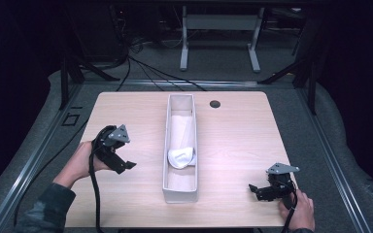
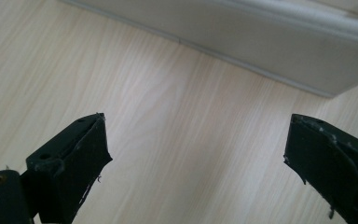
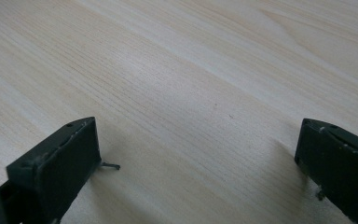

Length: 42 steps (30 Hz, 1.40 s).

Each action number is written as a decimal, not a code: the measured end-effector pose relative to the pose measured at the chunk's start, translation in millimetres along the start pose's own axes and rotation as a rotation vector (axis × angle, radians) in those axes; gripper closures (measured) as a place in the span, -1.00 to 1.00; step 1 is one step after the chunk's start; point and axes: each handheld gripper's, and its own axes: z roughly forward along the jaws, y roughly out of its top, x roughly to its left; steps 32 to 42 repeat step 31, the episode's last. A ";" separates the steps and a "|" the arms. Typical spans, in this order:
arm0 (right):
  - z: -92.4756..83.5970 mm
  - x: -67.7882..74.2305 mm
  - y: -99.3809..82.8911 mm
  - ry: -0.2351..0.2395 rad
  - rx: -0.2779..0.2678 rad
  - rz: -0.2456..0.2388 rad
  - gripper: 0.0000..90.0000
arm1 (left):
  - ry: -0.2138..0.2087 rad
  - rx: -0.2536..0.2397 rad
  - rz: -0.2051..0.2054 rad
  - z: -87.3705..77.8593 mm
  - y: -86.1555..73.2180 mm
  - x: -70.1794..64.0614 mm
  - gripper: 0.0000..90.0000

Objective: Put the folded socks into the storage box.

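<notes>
Resting apart on table (image 1: 233,131) | left claw (image 1: 121,162) spread, empty | right claw (image 1: 258,190) spread, empty | white bin (image 1: 167,145): no legible writing

Dark room, grey carpet (image 1: 223,63), white-legged desk frame (image 1: 221,36) behind.

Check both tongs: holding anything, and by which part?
Nothing is held. Left tongs and right tongs stand open over the bare light wooden table.

Bare tabletop (image 1: 233,141) flanking central box (image 1: 179,191)
</notes>
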 end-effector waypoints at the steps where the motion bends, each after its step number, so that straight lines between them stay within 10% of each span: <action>1: 0.0 0.0 0.0 0.000 0.000 0.000 -1.00 | -0.002 -0.002 -0.014 1.3 -5.6 -0.4 -0.86; 24: 0.0 0.0 0.0 0.000 0.000 0.000 -1.00 | -0.038 -0.007 -0.284 66.0 -122.2 -6.9 -1.00; 31: 0.0 0.0 0.0 0.000 0.000 0.000 -1.00 | 0.034 -0.097 -0.305 73.3 -134.0 -12.0 -1.00; 42: 0.0 0.0 0.0 0.000 0.000 0.000 -1.00 | 0.034 -0.097 -0.305 73.3 -134.0 -12.0 -1.00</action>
